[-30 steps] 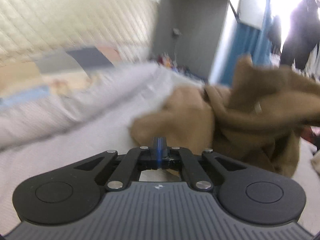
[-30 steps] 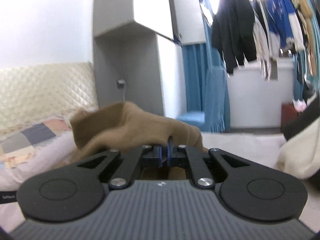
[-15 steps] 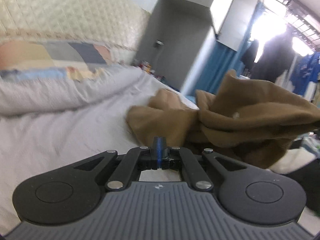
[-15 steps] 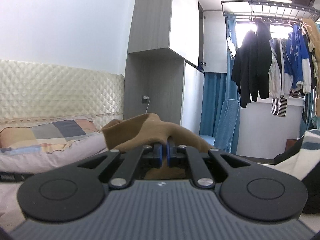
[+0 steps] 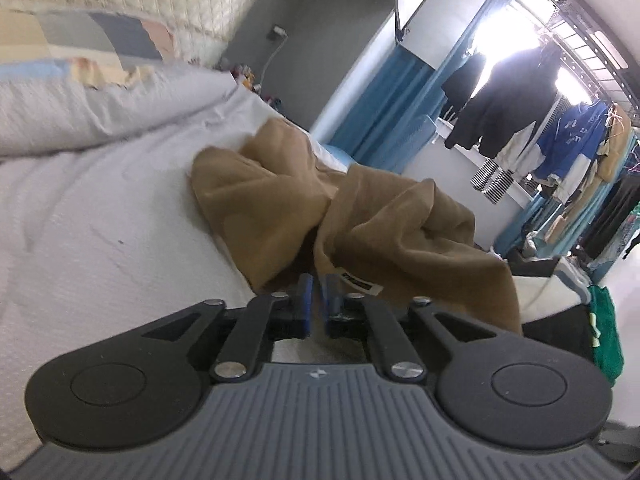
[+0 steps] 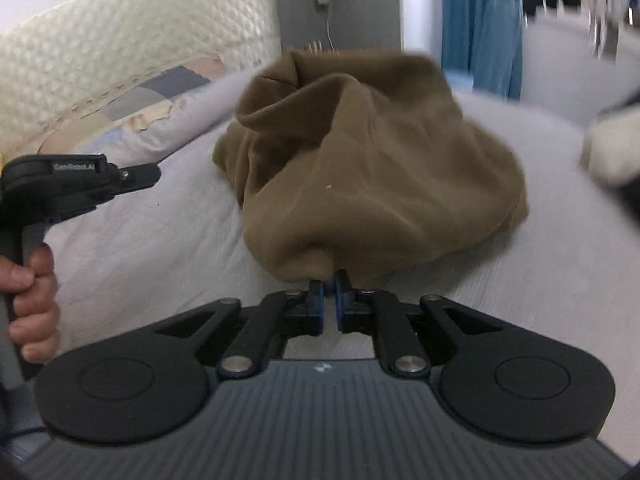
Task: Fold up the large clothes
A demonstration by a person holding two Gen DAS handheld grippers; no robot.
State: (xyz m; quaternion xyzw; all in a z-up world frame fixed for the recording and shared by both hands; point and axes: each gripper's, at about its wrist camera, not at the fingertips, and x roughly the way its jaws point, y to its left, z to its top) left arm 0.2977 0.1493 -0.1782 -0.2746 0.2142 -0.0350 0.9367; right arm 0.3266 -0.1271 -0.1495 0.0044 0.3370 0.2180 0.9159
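A large brown garment (image 5: 360, 220) lies crumpled on the white bed (image 5: 100, 220). In the left wrist view my left gripper (image 5: 318, 286) has its jaws a small gap apart, just in front of the garment's near edge and its label (image 5: 360, 282); nothing is between them. In the right wrist view the garment (image 6: 372, 160) is a heap on the bed (image 6: 160, 248), and my right gripper (image 6: 330, 282) is shut on its near edge. The left gripper's body (image 6: 76, 184) shows at the left, held by a hand.
A pillow with a patchwork cover (image 5: 80, 80) lies by the quilted headboard (image 6: 120, 52). Blue curtains (image 5: 396, 100) and hanging clothes (image 5: 520, 100) are beyond the bed. Other clothes (image 5: 604, 332) lie at the right edge.
The garment, held up before, has come down onto the bed in a heap. My left gripper's jaws have parted slightly. Both grippers have tilted down toward the bed.
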